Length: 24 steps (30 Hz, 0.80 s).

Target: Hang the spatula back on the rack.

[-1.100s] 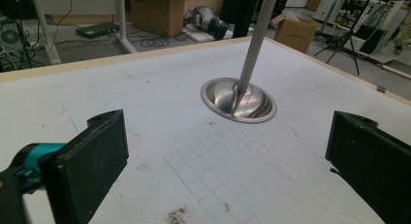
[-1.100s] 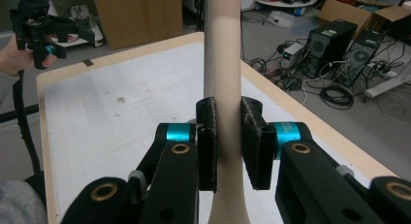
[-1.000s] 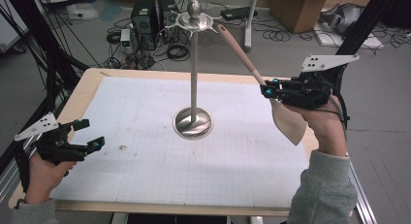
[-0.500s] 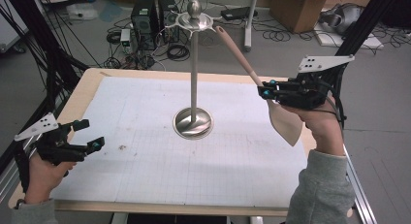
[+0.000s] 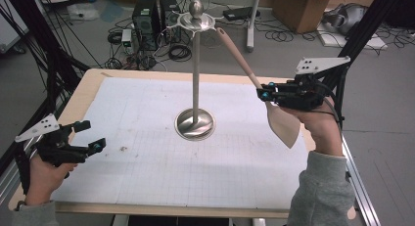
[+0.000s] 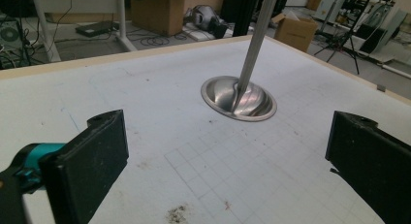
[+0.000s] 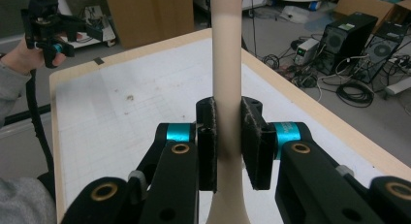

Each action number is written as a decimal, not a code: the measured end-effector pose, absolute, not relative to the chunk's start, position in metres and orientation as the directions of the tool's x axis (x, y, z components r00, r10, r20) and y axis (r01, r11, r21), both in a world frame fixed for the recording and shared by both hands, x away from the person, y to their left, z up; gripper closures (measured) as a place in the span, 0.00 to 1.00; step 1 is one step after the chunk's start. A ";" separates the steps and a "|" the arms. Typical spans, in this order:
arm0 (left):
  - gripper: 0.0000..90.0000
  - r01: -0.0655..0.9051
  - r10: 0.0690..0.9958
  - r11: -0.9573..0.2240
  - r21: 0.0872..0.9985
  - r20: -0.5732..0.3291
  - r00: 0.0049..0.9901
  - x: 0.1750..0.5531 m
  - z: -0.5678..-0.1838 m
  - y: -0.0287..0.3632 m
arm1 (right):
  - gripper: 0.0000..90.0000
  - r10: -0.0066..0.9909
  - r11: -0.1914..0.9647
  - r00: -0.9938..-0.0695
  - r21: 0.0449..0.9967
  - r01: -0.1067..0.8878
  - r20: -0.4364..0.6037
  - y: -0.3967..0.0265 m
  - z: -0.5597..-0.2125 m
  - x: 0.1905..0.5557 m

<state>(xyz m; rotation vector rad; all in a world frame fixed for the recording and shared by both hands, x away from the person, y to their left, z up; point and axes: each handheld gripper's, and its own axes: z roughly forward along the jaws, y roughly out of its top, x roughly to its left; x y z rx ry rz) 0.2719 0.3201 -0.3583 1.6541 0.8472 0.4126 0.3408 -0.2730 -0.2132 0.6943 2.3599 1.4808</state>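
A tall metal stand point(image 5: 196, 69) with a round base point(image 6: 239, 99) and a hooked top disc point(image 5: 195, 21) rises from the middle of the white gridded mat point(image 5: 147, 152). My right gripper point(image 5: 264, 95) is shut on the handle of a beige spatula point(image 5: 281, 123), held in the air at the right; the handle point(image 7: 227, 54) slants up toward the stand's top, its tip just beside the disc, blade hanging down. My left gripper point(image 5: 95, 135) rests open near the table's front left corner, nothing between its pads point(image 6: 92, 166).
The wooden table edge point(image 5: 83, 84) frames the mat. Behind the table the floor holds computer towers point(image 5: 147, 13), cables and cardboard boxes point(image 5: 303, 8). Black frame poles stand at both sides.
The right gripper and spatula have shifted slightly left and up toward the stand's top. The left gripper has stayed still.
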 end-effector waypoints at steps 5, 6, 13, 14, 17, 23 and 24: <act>0.02 0.310 0.719 -0.064 0.949 -0.171 0.673 0.271 -0.358 0.320 | 0.87 0.527 0.369 -0.850 0.891 0.263 0.032 -0.269 -0.216 0.343; 0.02 0.310 0.720 -0.063 0.949 -0.171 0.673 0.271 -0.358 0.320 | 0.87 0.526 0.370 -0.850 0.891 0.263 0.033 -0.269 -0.217 0.344; 0.02 0.309 0.721 -0.062 0.949 -0.171 0.671 0.270 -0.358 0.321 | 0.87 0.522 0.386 -0.852 0.884 0.262 0.024 -0.262 -0.221 0.349; 0.02 0.309 0.722 -0.061 0.949 -0.172 0.670 0.270 -0.358 0.321 | 0.87 0.524 0.387 -0.851 0.882 0.268 0.029 -0.261 -0.221 0.349; 0.02 0.309 0.723 -0.063 0.949 -0.170 0.670 0.270 -0.359 0.322 | 0.87 0.519 0.394 -0.854 0.879 0.268 0.028 -0.257 -0.222 0.350; 0.02 0.310 0.725 -0.066 0.948 -0.168 0.668 0.268 -0.359 0.323 | 0.87 0.516 0.401 -0.856 0.873 0.276 0.034 -0.252 -0.225 0.354; 0.02 0.311 0.727 -0.065 0.948 -0.169 0.666 0.267 -0.359 0.323 | 0.87 0.514 0.403 -0.857 0.873 0.274 0.032 -0.252 -0.226 0.355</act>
